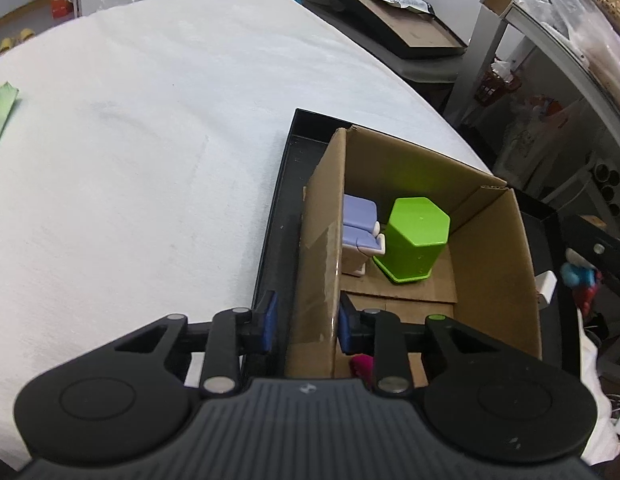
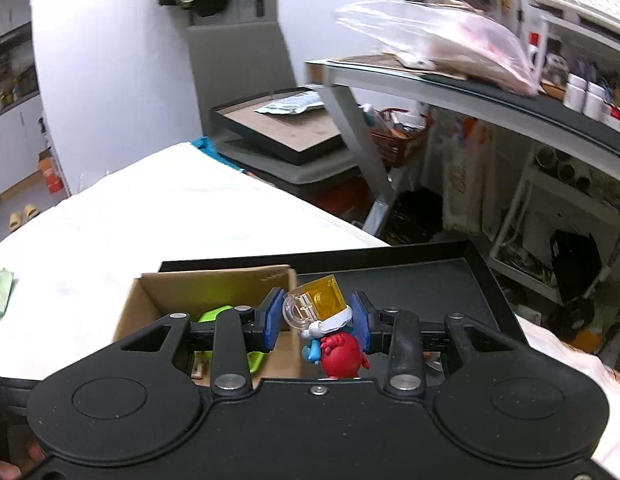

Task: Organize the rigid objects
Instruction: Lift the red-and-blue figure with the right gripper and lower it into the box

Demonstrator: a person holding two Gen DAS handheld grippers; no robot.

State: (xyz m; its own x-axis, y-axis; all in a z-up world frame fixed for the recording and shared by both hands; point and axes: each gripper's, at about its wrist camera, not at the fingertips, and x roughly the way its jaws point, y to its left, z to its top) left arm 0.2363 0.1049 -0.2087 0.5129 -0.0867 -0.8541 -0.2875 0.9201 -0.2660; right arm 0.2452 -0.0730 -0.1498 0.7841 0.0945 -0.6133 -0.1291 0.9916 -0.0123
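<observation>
Right wrist view: right gripper [image 2: 319, 322] grasps a smurf figurine [image 2: 334, 344] just beside the cardboard box [image 2: 214, 284]; left gripper [image 1: 308, 322] clamps the box's wall.

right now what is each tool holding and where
Right tool: a smurf figure, pinched at its white hat. Left tool: straddles the box wall; whether it grips cannot be told.

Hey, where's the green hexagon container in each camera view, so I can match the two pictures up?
Left wrist view: the green container stands upside down inside the cardboard box, right of center, beside a purple toy.
Right wrist view: only a sliver of it shows in the box, lower left of center, behind the right claw.
Shared landmark: the black tray under the box.
</observation>
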